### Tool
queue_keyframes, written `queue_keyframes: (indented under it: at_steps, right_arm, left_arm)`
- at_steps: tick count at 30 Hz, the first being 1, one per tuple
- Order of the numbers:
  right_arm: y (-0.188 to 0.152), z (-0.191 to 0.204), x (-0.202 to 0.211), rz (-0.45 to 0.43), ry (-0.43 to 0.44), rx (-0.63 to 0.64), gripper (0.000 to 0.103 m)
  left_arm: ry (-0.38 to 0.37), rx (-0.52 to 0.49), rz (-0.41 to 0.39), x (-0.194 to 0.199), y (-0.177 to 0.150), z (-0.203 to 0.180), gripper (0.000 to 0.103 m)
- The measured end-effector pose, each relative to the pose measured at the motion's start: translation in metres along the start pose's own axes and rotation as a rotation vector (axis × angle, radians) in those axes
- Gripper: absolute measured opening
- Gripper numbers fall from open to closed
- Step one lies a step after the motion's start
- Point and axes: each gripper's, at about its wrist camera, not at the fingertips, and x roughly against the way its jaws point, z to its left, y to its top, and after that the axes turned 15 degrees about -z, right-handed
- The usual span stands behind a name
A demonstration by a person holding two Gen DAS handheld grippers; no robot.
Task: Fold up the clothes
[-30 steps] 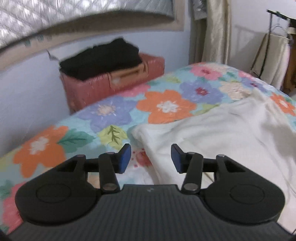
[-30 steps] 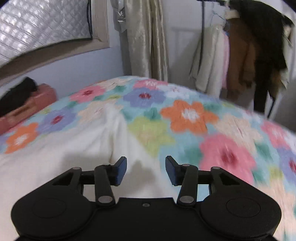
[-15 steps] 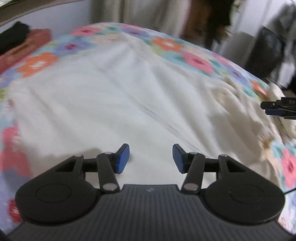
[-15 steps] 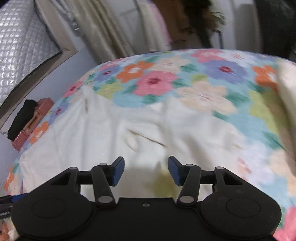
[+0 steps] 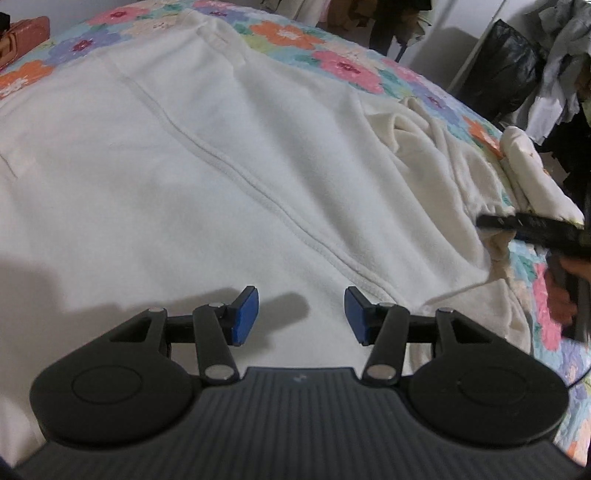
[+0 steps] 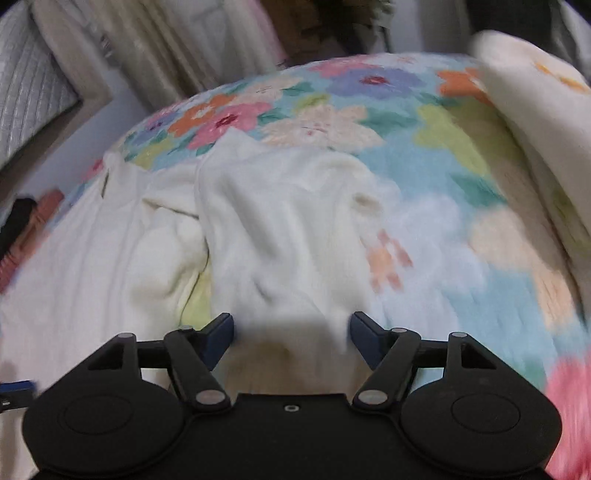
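A cream fleece garment (image 5: 221,140) lies spread over the floral bedspread (image 5: 332,59), a stitched seam running diagonally across it. My left gripper (image 5: 301,317) is open and empty, just above the garment's near part. In the right wrist view the garment's rumpled sleeve end (image 6: 280,229) lies bunched ahead. My right gripper (image 6: 291,332) is open, its jaws standing either side of the sleeve's near edge. The right gripper also shows in the left wrist view (image 5: 532,230) at the garment's right edge.
A folded cream cloth (image 6: 535,122) lies at the bed's right side, also in the left wrist view (image 5: 535,177). A reddish basket (image 5: 22,33) sits far left. Hanging clothes and a black bag (image 5: 506,62) stand beyond the bed. Curtains (image 6: 166,48) hang behind.
Both grippers swung toward the right part of the bed and lowered close over the garment. The right gripper came down at the sleeve end. Both stayed open.
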Motion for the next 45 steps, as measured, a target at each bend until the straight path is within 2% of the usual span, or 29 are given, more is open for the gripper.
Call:
queue_keyframes:
  at_steps: [1, 2, 8, 13, 16, 18, 19, 20, 21, 22, 23, 24, 27, 30, 36, 38, 40, 43, 45]
  right_arm:
    - [0.012, 0.008, -0.007, 0.003, -0.002, 0.050, 0.022]
    - [0.025, 0.014, -0.012, -0.007, -0.014, 0.088, 0.017]
    - [0.139, 0.003, 0.004, -0.297, -0.139, 0.078, 0.015]
    - [0.225, -0.008, 0.012, -0.419, -0.269, 0.101, 0.014]
    - [0.263, -0.009, 0.003, -0.450, -0.354, 0.114, 0.014]
    - [0.286, -0.013, -0.008, -0.439, -0.412, 0.084, 0.018]
    - [0.294, -0.017, -0.015, -0.429, -0.407, 0.046, 0.025]
    - [0.297, -0.020, -0.020, -0.425, -0.401, 0.012, 0.041]
    - [0.298, -0.022, -0.024, -0.436, -0.417, -0.022, 0.050]
    - [0.296, -0.021, -0.027, -0.466, -0.443, -0.036, 0.064]
    - [0.292, -0.020, -0.028, -0.488, -0.455, -0.037, 0.072]
    - [0.286, -0.020, -0.032, -0.500, -0.456, -0.044, 0.074]
    - [0.262, -0.030, -0.044, -0.429, -0.410, -0.098, 0.075]
    - [0.229, -0.039, -0.055, -0.341, -0.325, -0.121, 0.075]
    - [0.138, -0.043, -0.077, -0.073, -0.070, -0.197, 0.075]
    - [0.113, -0.043, -0.083, -0.027, -0.034, -0.232, 0.075]
    - [0.088, -0.047, -0.093, 0.001, -0.020, -0.304, 0.076]
    - [0.068, -0.050, -0.098, -0.059, -0.008, -0.415, 0.081]
    - [0.064, -0.044, -0.103, -0.098, 0.043, -0.439, 0.081]
  left_arm:
    - [0.008, 0.010, 0.003, -0.003, 0.001, 0.001, 0.051]
    - [0.015, 0.018, 0.002, -0.004, 0.002, 0.003, 0.051]
    - [0.048, 0.031, -0.024, -0.005, 0.005, 0.020, 0.051]
    - [0.066, 0.048, -0.026, -0.010, 0.006, 0.037, 0.051]
    - [0.054, 0.058, -0.034, -0.012, 0.008, 0.044, 0.051]
    - [0.047, 0.072, -0.034, -0.015, 0.008, 0.047, 0.051]
    - [0.044, 0.080, -0.033, -0.016, 0.008, 0.049, 0.051]
    - [0.041, 0.087, -0.032, -0.018, 0.009, 0.051, 0.051]
    - [0.037, 0.094, -0.031, -0.019, 0.009, 0.053, 0.051]
    - [0.036, 0.098, -0.031, -0.020, 0.009, 0.054, 0.051]
    - [0.035, 0.101, -0.032, -0.021, 0.009, 0.054, 0.051]
    - [0.033, 0.102, -0.032, -0.021, 0.009, 0.054, 0.051]
    - [0.031, 0.101, -0.032, -0.023, 0.011, 0.054, 0.053]
    - [0.028, 0.100, -0.033, -0.022, 0.011, 0.055, 0.056]
    - [0.029, 0.067, -0.050, -0.022, 0.013, 0.051, 0.056]
    - [0.030, 0.068, -0.052, -0.022, 0.013, 0.050, 0.056]
    - [0.033, 0.069, -0.051, -0.022, 0.013, 0.049, 0.056]
    - [0.041, 0.067, -0.050, -0.023, 0.013, 0.046, 0.056]
    - [0.044, 0.066, -0.050, -0.023, 0.013, 0.044, 0.056]
